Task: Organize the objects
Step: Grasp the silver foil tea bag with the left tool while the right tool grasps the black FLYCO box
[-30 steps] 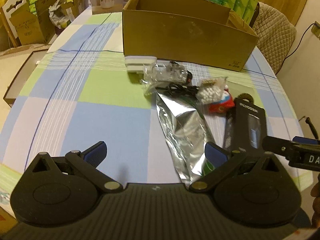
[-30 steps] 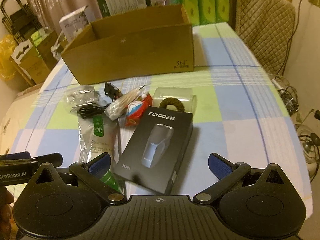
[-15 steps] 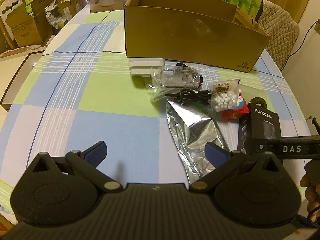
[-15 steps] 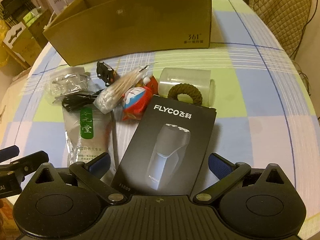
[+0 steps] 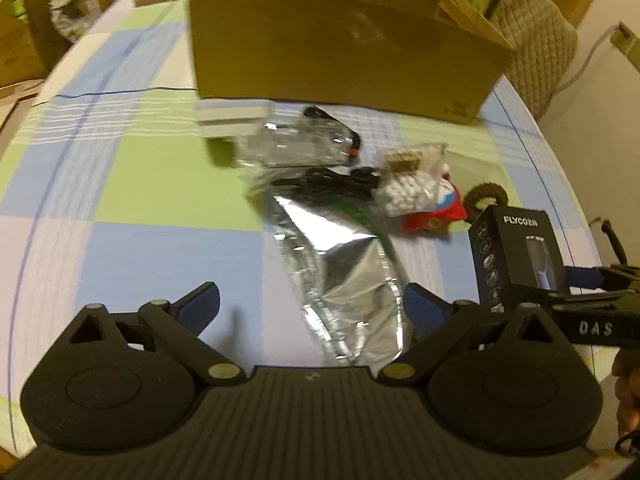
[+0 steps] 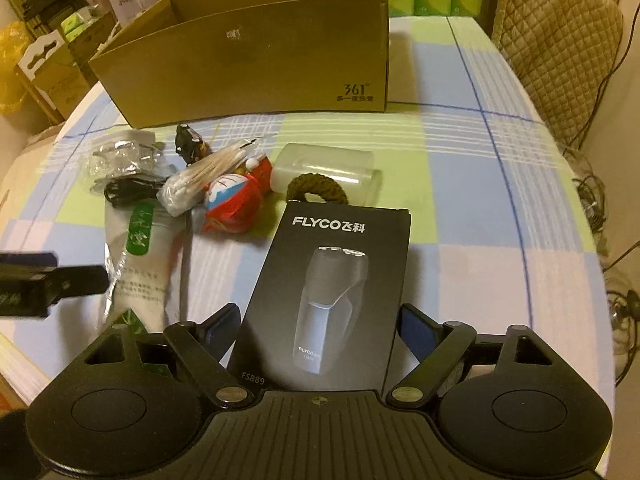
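Right wrist view shows the right claw (image 6: 318,326) lowered over a black shaver box (image 6: 332,280) that lies flat on the checked desk (image 6: 480,216). Its jaws have just been closing and now bracket the near end of the box, one blue pad at each long edge; whether the pads already press the card is hard to say, and they look just short of it. The box lies lengthwise toward the camera, so its narrow width suits the jaws. It reads "FLYCO" in white, with "FS889" near the bottom corner.

Behind it stands the open cardboard carton (image 6: 256,60), printed "361°", probably the bin for all this clutter.

Left wrist view, which is blurred, has the left claw (image 5: 310,302) spread wide above the silver foil pouch (image 5: 340,276), its jaws also having just been narrowing, with the pouch below them and nothing pinched. That pouch carries a green label with characters I cannot read.

Beside it lie a bag of cotton swabs (image 6: 196,180), a red toy figure (image 6: 236,204), a black cable (image 6: 128,192), a brown braided ring (image 6: 320,192) and a clear plastic tub (image 6: 328,168), all loosely heaped before the carton.
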`<state>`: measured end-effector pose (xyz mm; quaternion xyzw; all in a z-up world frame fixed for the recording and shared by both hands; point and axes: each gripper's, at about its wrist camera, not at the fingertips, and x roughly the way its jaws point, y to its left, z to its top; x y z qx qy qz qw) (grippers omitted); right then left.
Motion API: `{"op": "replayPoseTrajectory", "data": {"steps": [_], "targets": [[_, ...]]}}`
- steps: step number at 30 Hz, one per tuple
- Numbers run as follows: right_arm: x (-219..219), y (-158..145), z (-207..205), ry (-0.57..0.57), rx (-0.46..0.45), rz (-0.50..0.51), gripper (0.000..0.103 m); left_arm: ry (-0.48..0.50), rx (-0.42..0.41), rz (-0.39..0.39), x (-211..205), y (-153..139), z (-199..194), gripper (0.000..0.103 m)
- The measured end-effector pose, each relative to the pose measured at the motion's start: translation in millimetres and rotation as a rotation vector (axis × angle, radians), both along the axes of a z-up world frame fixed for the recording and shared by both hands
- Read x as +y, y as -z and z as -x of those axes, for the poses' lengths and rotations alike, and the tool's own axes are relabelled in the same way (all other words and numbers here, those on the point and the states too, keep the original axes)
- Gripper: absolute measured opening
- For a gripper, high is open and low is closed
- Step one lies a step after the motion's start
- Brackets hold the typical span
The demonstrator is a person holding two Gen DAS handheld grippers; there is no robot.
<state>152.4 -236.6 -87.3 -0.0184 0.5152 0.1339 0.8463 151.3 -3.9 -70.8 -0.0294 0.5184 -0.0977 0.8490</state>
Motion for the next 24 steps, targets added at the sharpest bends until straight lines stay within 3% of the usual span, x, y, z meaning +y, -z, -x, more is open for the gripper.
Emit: {"op": "replayPoseTrajectory", "data": {"steps": [9, 16, 24], "targets": [[-12, 3, -1, 0.008, -0.013, -0.008, 0.082, 0.074, 0.095, -0.019, -24, 23, -28, 0.087], [-13, 3, 0, -0.002, -0.015, -0.015, 0.082, 0.116, 0.128, 0.031, -21, 25, -30, 0.065], [-16, 0, 6, -0.009, -0.024, -0.011, 0.082, 0.212, 0.163, -0.108, 21, 16, -26, 0.061]]}}
